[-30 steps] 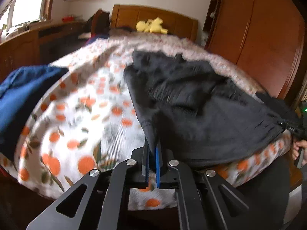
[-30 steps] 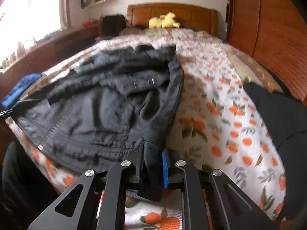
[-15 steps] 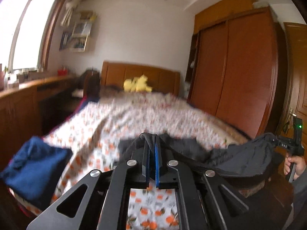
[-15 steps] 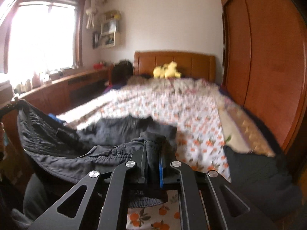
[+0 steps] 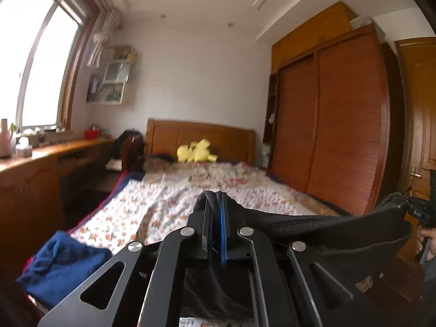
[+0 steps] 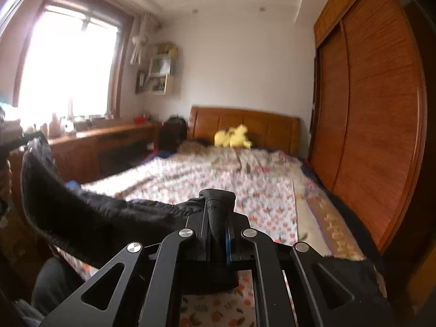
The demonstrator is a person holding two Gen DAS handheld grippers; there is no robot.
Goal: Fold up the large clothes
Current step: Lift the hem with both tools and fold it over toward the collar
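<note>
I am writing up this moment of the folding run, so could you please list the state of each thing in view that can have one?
Left gripper: shut on the black garment.
Right gripper: shut on the black garment.
Black garment: lifted, slung between both grippers.
Blue garment: bunched up at the bed's near corner.
Wardrobe doors: closed.
Curtain: tied back.
Yellow plush toy: lying by the headboard.

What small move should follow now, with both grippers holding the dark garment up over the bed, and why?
Probably carry it forward and lower it flat onto the bedspread. The left gripper and right gripper each pinch an end of the dark garment, which sags between them in the air, so it likely needs spreading before any fold.
</note>
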